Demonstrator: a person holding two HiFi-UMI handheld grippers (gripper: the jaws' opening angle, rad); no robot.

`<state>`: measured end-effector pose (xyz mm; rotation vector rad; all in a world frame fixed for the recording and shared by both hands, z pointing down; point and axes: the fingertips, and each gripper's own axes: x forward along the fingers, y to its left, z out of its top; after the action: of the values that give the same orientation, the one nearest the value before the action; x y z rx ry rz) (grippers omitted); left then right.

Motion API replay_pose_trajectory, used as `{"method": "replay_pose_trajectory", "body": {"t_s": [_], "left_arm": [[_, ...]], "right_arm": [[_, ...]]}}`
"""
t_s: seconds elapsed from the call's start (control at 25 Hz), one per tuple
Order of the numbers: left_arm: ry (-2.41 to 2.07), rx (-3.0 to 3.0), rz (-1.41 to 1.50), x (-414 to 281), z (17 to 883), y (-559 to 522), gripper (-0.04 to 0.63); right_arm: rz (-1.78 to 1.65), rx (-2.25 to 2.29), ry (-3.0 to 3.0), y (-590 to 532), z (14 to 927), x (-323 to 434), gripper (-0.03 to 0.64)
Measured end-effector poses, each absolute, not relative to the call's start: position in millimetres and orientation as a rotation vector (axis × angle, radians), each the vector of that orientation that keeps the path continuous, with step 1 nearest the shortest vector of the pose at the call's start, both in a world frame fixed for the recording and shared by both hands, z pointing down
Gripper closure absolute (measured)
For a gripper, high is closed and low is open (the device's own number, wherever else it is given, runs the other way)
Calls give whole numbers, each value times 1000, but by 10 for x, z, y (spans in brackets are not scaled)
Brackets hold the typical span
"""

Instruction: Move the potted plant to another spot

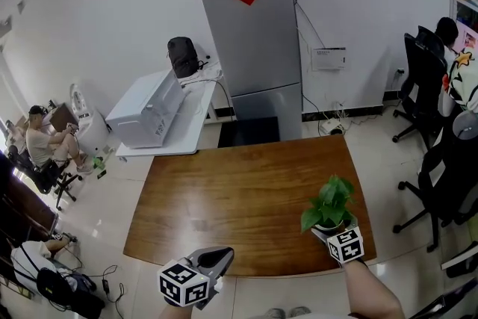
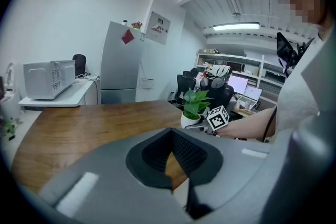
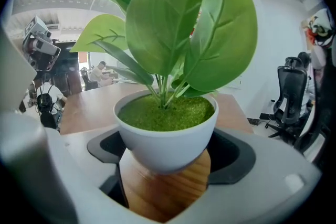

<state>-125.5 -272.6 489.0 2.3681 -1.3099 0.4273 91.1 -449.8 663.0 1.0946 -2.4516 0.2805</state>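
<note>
The potted plant, green leaves in a small white pot, stands at the front right corner of the brown wooden table. My right gripper reaches in from the table's near edge, its jaws wide on either side of the pot and its black pads against the pot's wall. The pot's base rests on the wood. My left gripper hovers over the front edge, left of the plant, shut with nothing in it. The left gripper view shows the plant and the right gripper off to its right.
A grey fridge stands behind the table. A white side table with a microwave is at the back left. Black office chairs stand to the right. A person sits at the far left.
</note>
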Motion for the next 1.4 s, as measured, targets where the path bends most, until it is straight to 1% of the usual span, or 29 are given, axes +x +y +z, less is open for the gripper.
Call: {"method": "replay_pose_trajectory", "body": {"t_s": [0.24, 0.44, 1.12, 1.4], "left_arm": [[-1373, 2334, 386, -1365, 4843, -2631, 600], [-1471, 2276, 348, -1593, 4736, -2461, 600], [-1779, 2040, 242, -2380, 4847, -1678, 600], [-1865, 1971, 228, -2526, 4865, -1375, 600]], "right_arm": [[243, 1020, -2473, -4514, 6531, 703, 155], [200, 935, -2499, -4518, 6410, 389, 155], [81, 528, -2622, -4273, 6401, -1262, 155], [26, 359, -2658, -4042, 6417, -1959, 155]]}}
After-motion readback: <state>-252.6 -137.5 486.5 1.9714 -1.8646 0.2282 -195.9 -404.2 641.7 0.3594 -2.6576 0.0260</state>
